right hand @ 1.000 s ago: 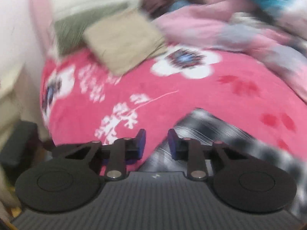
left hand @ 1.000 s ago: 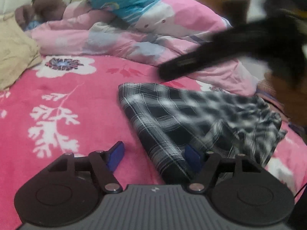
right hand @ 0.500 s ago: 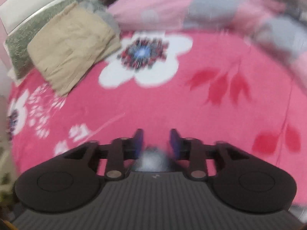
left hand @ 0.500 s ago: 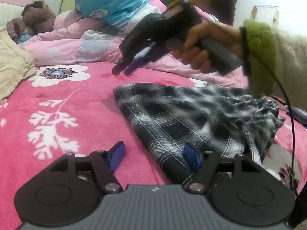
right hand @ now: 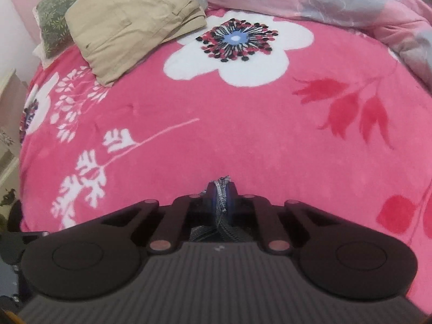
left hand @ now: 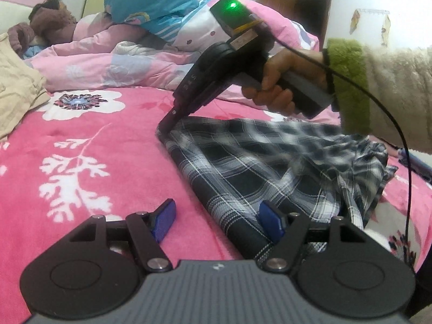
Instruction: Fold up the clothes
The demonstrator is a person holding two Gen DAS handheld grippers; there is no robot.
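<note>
Pink floral bedding (left hand: 113,140) covers the bed where the work goes on, with a rumpled quilt (left hand: 129,62) behind and folded khaki trousers (right hand: 135,21) off near the headboard side. On it lies the plaid shirt (left hand: 256,167), a partly folded wedge whose long folded edge runs from the left gripper (left hand: 216,220) away to the far corner. That far corner is where the right gripper (right hand: 222,193) sits: its jaws have just been closing and now pinch a tuft of the plaid cloth between the pads. The left gripper's blue pads stand spread, one on bare bedding, the other resting against the near end of the shirt's edge, gripping nothing. Likely next, the near corner needs taking too, and the left hand is nearer to it.
</note>
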